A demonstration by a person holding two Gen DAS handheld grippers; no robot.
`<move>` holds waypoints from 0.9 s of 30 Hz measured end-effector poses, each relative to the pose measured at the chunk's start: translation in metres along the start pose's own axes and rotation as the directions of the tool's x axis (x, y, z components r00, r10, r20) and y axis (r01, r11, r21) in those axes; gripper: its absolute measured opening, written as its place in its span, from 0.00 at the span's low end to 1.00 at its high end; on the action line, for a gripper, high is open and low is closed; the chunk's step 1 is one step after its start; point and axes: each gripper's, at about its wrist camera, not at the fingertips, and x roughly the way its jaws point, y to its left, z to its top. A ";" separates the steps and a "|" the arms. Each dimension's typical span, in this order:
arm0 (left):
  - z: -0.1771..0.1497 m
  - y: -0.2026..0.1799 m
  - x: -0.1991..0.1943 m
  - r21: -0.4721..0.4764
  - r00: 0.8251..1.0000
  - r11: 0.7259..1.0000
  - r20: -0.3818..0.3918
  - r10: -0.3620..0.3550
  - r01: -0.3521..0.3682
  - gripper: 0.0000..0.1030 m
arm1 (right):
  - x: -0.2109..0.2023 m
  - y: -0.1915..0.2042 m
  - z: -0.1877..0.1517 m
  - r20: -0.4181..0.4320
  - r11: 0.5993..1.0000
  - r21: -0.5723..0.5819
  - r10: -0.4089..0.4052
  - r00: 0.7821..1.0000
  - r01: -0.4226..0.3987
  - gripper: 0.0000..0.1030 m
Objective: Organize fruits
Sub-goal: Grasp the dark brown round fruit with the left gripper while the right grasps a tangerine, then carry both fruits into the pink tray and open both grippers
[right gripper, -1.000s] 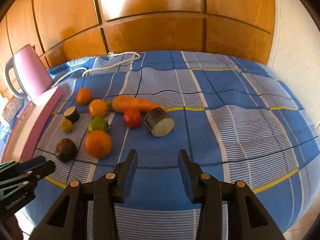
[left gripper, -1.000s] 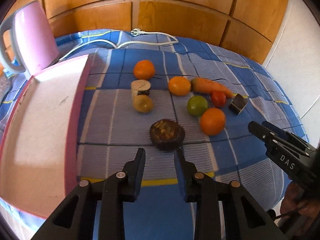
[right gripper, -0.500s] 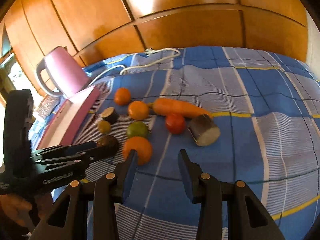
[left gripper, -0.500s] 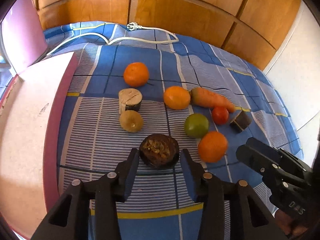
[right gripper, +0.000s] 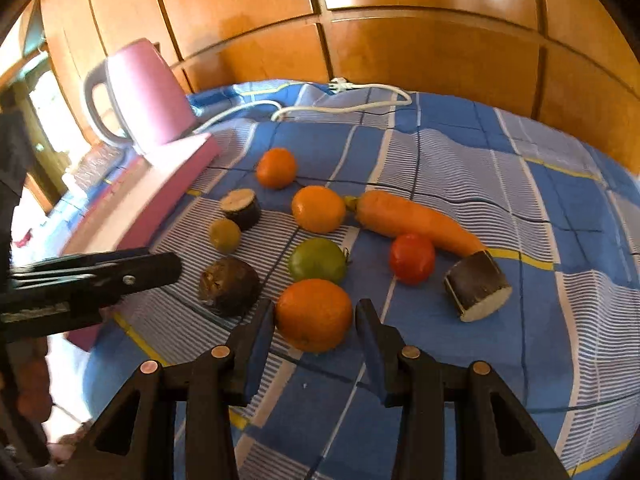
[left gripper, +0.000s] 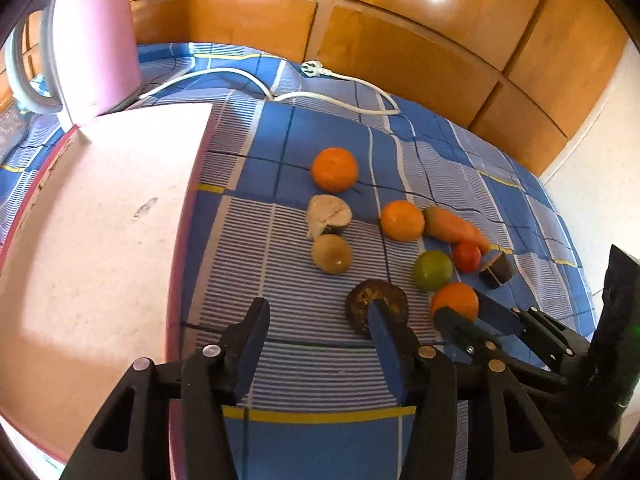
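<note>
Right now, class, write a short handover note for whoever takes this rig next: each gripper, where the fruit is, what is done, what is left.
Left gripper: jaws opening, empty, dark brown fruit just beyond its right finger.
Right gripper: jaws closing, nearest orange between them, pads not yet pressing.
Two more oranges, green fruit, tomato and carrot lie loose on the blue cloth.
Pink board is bare.
Done: nothing sorted. Left: everything.

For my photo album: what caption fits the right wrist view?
Right tongs closing around an orange on a blue checked cloth, not yet gripping it.
</note>
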 end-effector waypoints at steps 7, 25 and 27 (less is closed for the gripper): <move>0.005 -0.025 0.011 0.049 0.998 0.997 -0.006 -0.064 0.064 0.51 | -0.019 -0.012 -0.014 0.005 0.995 0.074 -0.067 0.998 0.066 0.38; -0.023 -0.015 -0.011 0.056 0.999 0.998 0.048 -0.002 -0.001 0.42 | -0.042 -0.006 -0.029 -0.015 0.984 0.115 -0.138 0.990 0.139 0.38; -0.024 -0.009 -0.022 0.045 0.997 0.999 0.074 0.009 -0.012 0.42 | -0.044 0.001 -0.027 -0.005 0.987 0.090 -0.130 0.991 0.130 0.38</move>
